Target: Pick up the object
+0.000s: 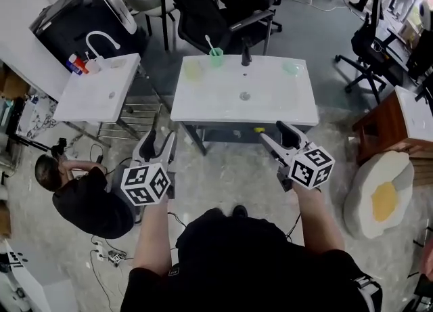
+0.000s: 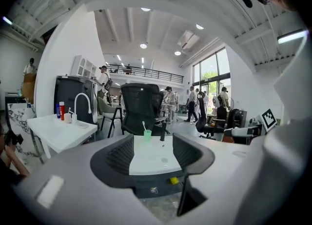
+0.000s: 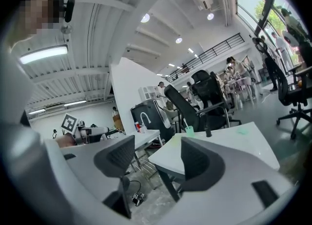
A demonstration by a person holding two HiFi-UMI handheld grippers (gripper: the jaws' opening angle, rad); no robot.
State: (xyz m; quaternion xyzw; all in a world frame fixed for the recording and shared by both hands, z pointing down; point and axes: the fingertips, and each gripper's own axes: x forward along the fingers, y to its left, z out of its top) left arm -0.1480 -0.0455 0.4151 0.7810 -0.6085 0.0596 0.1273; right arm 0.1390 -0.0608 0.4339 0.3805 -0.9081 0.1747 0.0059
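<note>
Holding both grippers short of the table, you're at the approach step: nothing is picked up yet.

Left gripper (image 2: 152, 153): jaws spread wide, pads bare, nothing between them except a far view of the tabletop. Right gripper (image 3: 158, 158): same, jaws wide apart, empty, touching nothing. The head view puts both over the floor on your side. The left one is off the table's near-left corner, the right one just off the near edge.

Ahead is the white rectangular washbasin table (image 1: 203, 111). The task doesn't name the object. My read is the small green plastic cup with a white toothbrush in it (image 1: 216, 56). It stands upright at the far edge, just beside the short black tap (image 1: 246, 55). Also on top are a pale yellow-green round container (image 1: 194, 69) left of the cup and a pale teal dish (image 1: 293, 68) near the far-right corner. All are well apart from both grippers.

Next move, as I judge it:
- Step in and carry one gripper across the basin.
- Straddle the cup below its rim, then close.
- The left gripper view has the cup lined up between the jaws, so left looks better aimed.

Watch the tap on the cup's right. A light cup may skid or tip.
</note>
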